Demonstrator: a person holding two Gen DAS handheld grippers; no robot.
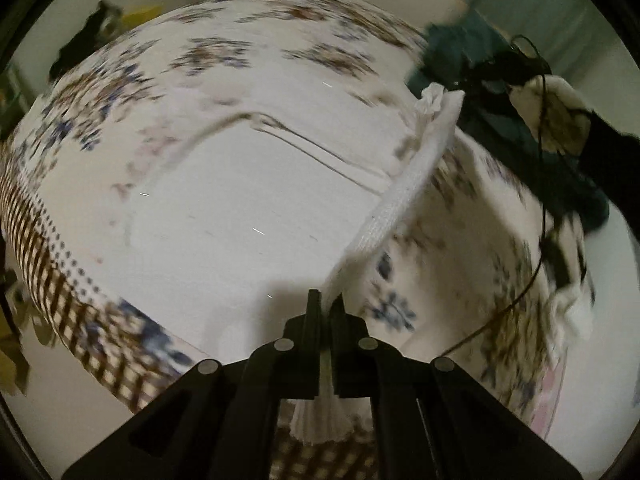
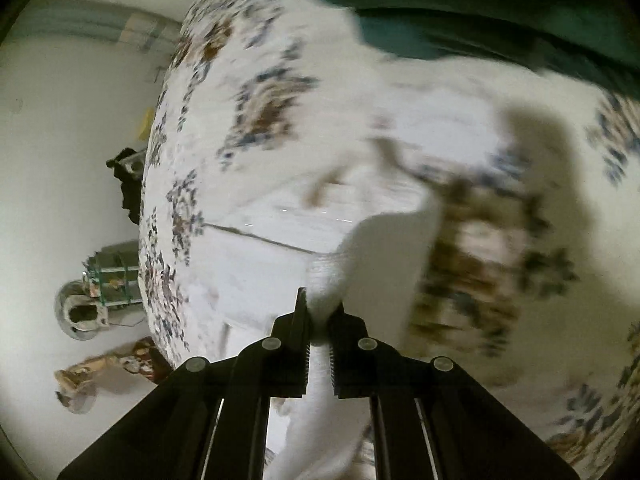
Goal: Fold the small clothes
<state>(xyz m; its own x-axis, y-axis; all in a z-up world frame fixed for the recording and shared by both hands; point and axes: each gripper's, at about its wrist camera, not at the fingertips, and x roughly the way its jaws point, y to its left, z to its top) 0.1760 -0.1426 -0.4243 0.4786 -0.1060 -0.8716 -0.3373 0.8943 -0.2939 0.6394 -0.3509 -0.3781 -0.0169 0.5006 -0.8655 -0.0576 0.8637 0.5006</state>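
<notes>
Here, the left gripper point(image 1: 325, 300) pinches a white cloth point(image 1: 404, 196) that stretches toward one o'clock above the flowered bed point(image 1: 224, 80); the right gripper point(image 2: 321, 304) clamps its other end.

A white cloth point(image 1: 404, 196) stretches above the bedspread point(image 1: 224, 128) between 2 grippers, 1 end in the left gripper point(image 1: 326, 312), the other in the right gripper point(image 2: 318, 320); a dark garment point(image 1: 468, 52) lies behind
</notes>
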